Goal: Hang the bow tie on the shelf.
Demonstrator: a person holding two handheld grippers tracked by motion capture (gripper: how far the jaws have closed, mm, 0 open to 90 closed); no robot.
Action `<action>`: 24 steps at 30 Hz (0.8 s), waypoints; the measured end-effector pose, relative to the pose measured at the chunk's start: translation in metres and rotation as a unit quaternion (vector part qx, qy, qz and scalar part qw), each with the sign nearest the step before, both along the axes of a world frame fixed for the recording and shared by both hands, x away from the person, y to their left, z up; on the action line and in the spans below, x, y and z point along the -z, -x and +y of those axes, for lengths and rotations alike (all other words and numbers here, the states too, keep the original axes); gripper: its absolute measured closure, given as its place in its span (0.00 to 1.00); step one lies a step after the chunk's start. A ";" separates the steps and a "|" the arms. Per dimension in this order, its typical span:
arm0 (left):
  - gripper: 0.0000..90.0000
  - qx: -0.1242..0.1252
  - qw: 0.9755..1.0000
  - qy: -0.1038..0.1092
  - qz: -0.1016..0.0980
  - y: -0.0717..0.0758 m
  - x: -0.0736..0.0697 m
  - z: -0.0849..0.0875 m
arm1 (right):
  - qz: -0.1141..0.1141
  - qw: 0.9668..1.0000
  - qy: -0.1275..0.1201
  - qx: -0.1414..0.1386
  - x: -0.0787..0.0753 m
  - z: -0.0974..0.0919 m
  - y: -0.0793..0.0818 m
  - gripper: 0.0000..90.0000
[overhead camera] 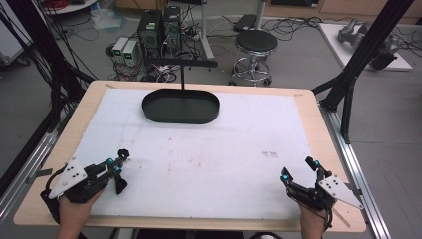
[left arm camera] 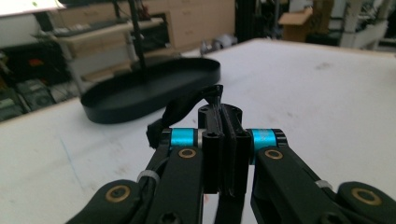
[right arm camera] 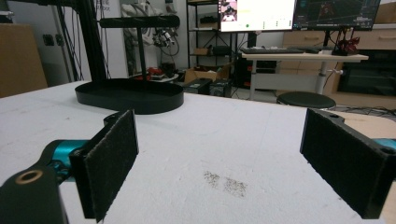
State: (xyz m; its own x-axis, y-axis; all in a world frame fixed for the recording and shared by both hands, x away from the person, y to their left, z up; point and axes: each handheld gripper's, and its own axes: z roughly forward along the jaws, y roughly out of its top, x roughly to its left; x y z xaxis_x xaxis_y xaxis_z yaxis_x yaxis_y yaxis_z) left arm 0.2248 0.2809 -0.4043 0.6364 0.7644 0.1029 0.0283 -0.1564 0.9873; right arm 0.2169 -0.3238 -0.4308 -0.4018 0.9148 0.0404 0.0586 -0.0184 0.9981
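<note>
At the left of the table (overhead camera: 59, 129), the left gripper (overhead camera: 120, 163) is held in the person's left hand (overhead camera: 74, 214), near the front edge of the white mat (overhead camera: 209, 149). Its jaws are seen pressed together in the left gripper view, clenched on a thin black strap (left arm camera: 187, 105) that is pinched between the pads and curls out to the left above them. In the high view, a dark piece of the same strap (overhead camera: 121, 185) is seen hanging just below the jaws, over the mat.

At the far middle of the mat, a black oval tray (overhead camera: 180, 106) is set, with a thin black post (overhead camera: 183, 74) rising from it; it lies well apart from both grippers.

At the right, the right gripper (overhead camera: 298, 169) is held in the right hand (overhead camera: 313, 221) near the front edge. Its jaws are spread wide, released, and nothing is held or touched between the pads (right arm camera: 112, 161); bare mat is seen in the gap.
</note>
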 end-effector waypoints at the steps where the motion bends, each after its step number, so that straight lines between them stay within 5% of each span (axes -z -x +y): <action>1: 0.97 -0.010 1.000 0.011 -0.013 0.002 -0.003 -0.001 | -0.001 1.000 0.000 0.000 0.000 0.000 0.000 0.12; 6: 0.97 -0.043 0.996 0.054 -0.054 0.006 -0.012 -0.003 | -0.002 1.000 -0.006 0.001 0.000 -0.002 -0.001 0.12; 10: 0.97 -0.079 0.986 0.111 -0.098 0.005 -0.019 -0.013 | 0.000 1.000 -0.008 0.000 0.001 -0.001 -0.002 0.12; 12: 0.97 -0.083 0.984 0.118 -0.104 0.005 -0.020 -0.014 | -0.002 1.000 -0.007 -0.002 0.001 -0.001 -0.003 0.12; 13: 0.97 -0.094 0.980 0.132 -0.116 0.002 -0.024 -0.019 | -0.001 1.000 -0.008 -0.002 0.001 -0.001 -0.003 0.12; 16: 0.97 -0.108 0.974 0.148 -0.136 -0.003 -0.030 -0.026 | 0.001 1.000 -0.012 -0.003 0.001 0.000 -0.003 0.12; 18: 0.97 -0.116 0.969 0.161 -0.144 -0.007 -0.034 -0.029 | -0.002 1.000 -0.009 -0.002 0.001 -0.001 -0.004 0.12; 19: 0.97 -0.116 0.969 0.161 -0.144 -0.007 -0.034 -0.029 | -0.002 1.000 -0.009 -0.002 0.001 -0.001 -0.004 0.12; 21: 0.97 -0.129 0.963 0.179 -0.153 -0.014 -0.039 -0.033 | 0.000 1.000 -0.015 -0.001 0.002 -0.001 -0.003 0.12; 24: 0.97 -0.138 0.958 0.195 -0.157 -0.022 -0.043 -0.037 | 0.000 1.000 -0.016 -0.002 0.002 -0.002 -0.003 0.12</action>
State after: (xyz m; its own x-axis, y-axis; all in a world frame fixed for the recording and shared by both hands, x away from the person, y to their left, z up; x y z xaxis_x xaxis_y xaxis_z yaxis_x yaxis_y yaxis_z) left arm 0.2466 0.2443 -0.3615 0.3892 0.9183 -0.0728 -0.2920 0.1979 0.9357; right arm 0.2204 -0.3256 -0.4327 -0.4060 0.9112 0.0704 0.0585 -0.0510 0.9970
